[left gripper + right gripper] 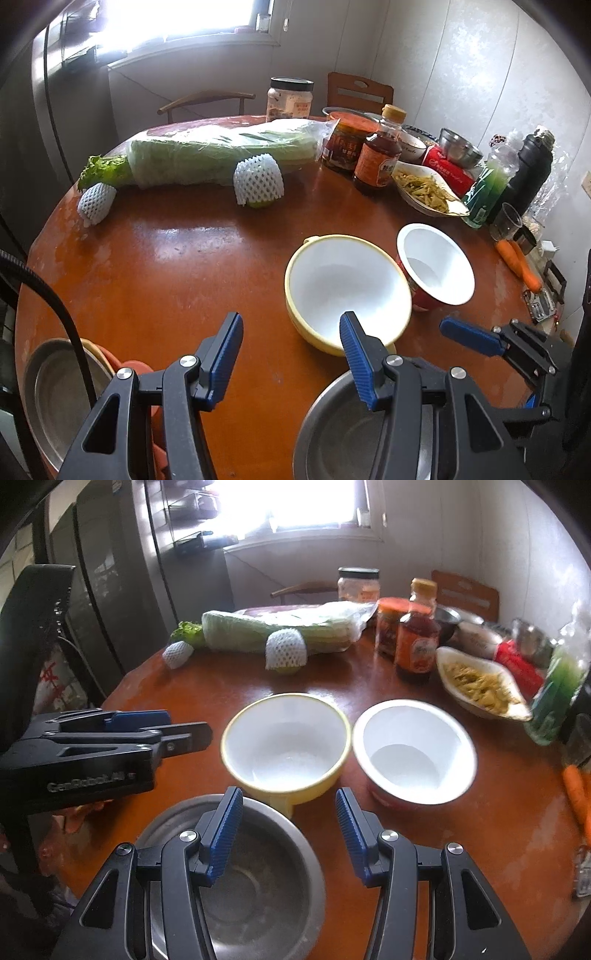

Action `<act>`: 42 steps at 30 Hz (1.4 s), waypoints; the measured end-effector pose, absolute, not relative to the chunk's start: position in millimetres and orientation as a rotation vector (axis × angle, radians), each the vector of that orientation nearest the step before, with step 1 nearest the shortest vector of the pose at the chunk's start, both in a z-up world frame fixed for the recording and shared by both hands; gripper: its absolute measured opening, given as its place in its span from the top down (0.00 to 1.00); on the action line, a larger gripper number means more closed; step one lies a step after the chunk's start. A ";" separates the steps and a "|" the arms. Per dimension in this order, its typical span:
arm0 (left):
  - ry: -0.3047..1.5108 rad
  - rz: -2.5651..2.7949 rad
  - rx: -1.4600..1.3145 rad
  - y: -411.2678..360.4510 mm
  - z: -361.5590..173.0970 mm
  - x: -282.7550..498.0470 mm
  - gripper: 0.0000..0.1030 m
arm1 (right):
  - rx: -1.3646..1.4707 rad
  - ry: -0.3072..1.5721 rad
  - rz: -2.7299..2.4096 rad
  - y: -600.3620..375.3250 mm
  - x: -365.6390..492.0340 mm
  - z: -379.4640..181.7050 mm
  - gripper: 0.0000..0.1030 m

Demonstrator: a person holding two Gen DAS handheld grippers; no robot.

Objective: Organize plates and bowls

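Lettering "GenRobot.AI" on left hand-held gripper (192, 734) | bottle labels unreadable

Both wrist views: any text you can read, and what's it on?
"GenRobot.AI": on the side of the left gripper, right wrist view, slightly blurred.
Sauce bottle label: too blurred to read.
Red-lidded jar label: unreadable.
Red box: white script, unreadable.
Green bottle label: unreadable.
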State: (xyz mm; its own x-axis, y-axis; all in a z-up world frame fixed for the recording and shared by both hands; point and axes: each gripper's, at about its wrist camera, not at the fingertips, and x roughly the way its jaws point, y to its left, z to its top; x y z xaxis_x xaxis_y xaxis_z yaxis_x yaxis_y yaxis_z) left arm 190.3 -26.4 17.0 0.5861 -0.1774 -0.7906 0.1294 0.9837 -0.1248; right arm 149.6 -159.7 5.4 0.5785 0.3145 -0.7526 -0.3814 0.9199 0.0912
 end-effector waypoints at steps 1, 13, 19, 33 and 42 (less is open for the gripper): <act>0.932 -0.177 -0.054 -27.1 15.6 193.0 0.47 | -0.074 0.876 0.410 -159.2 153.2 3.3 0.47; 0.980 -0.184 -0.066 -31.3 -4.1 219.9 0.47 | -0.053 0.922 0.382 -158.4 176.6 -10.7 0.47; 1.005 -0.204 -0.094 -28.8 -12.0 227.9 0.47 | -0.037 0.940 0.380 -158.1 186.9 -16.0 0.47; 1.076 -0.260 -0.168 -29.6 -32.3 242.3 0.56 | -0.075 0.942 0.370 -150.1 200.4 -21.2 0.54; 1.051 -0.235 -0.181 -21.0 -27.3 239.7 0.56 | -0.111 0.916 0.378 -138.3 198.7 -16.7 0.56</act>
State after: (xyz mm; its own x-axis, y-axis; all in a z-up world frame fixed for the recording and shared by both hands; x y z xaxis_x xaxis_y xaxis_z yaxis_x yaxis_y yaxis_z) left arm 239.7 -21.0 -27.3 0.4756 -0.2767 -0.8350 0.1051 0.9603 -0.2583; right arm 198.7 -138.3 -16.7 0.5481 0.2720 -0.7910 -0.3653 0.9285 0.0662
